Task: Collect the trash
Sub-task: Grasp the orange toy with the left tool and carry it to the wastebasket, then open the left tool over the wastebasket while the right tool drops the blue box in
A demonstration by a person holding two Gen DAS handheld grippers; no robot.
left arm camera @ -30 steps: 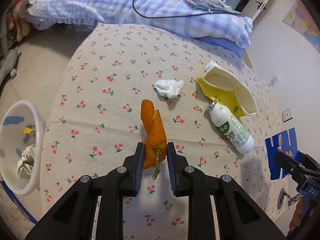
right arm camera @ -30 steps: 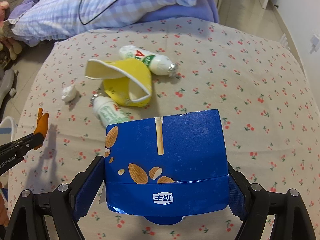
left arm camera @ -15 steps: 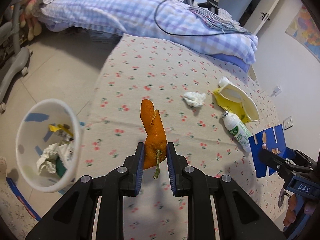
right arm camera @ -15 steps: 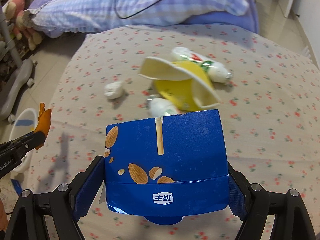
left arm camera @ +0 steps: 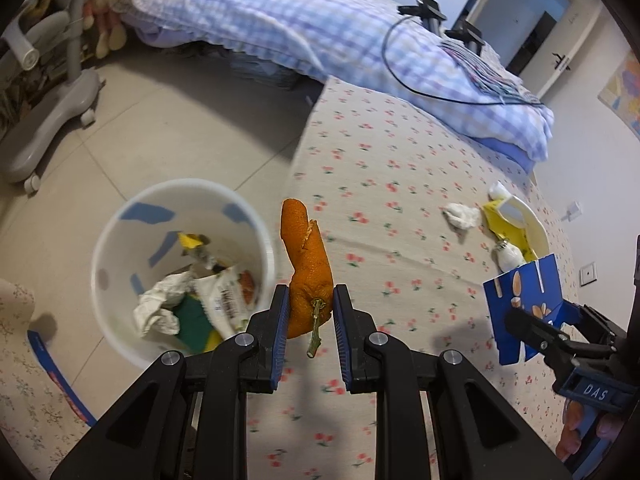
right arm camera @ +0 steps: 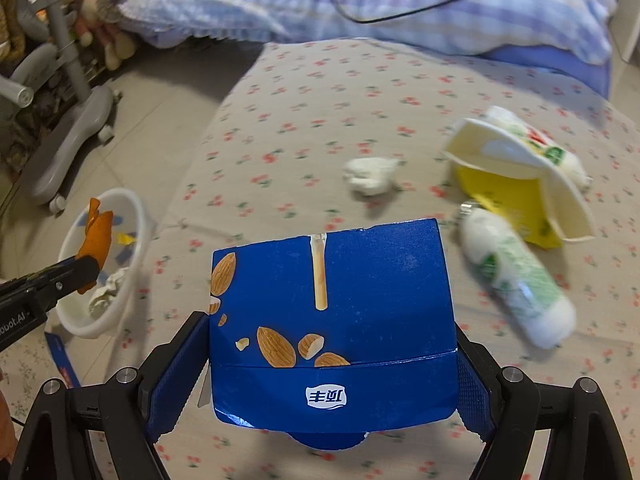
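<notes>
At the far left, on the tiled floor just off the counter's point(left arm camera: 400, 208) left edge, we see a round white plastic bin point(left arm camera: 120, 256) holding crumpled paper, a printed wrapper and something green. Beside its rim, over the counter's left edge, our left hand-held gripper point(left arm camera: 308, 312) is clamped on a curled strip of orange peel point(left arm camera: 306, 256), dimpled and matte, with a thin green stem hanging from its lower end. The counter wears a beige cloth printed with small red cherries. Further right on it lies a crumpled white tissue point(left arm camera: 460, 216), then a squashed yellow-and-white paper cup point(left arm camera: 516, 220) with a white plastic bottle point(right arm camera: 516, 272), green-labelled, lying on its side just beside it near the right edge. Our right hand-held gripper point(right arm camera: 332, 364) stands wide, its blue ridged pads pressed on both sides of a glossy blue cardboard box point(right arm camera: 332, 300) printed with almonds, held above the cloth.
</notes>
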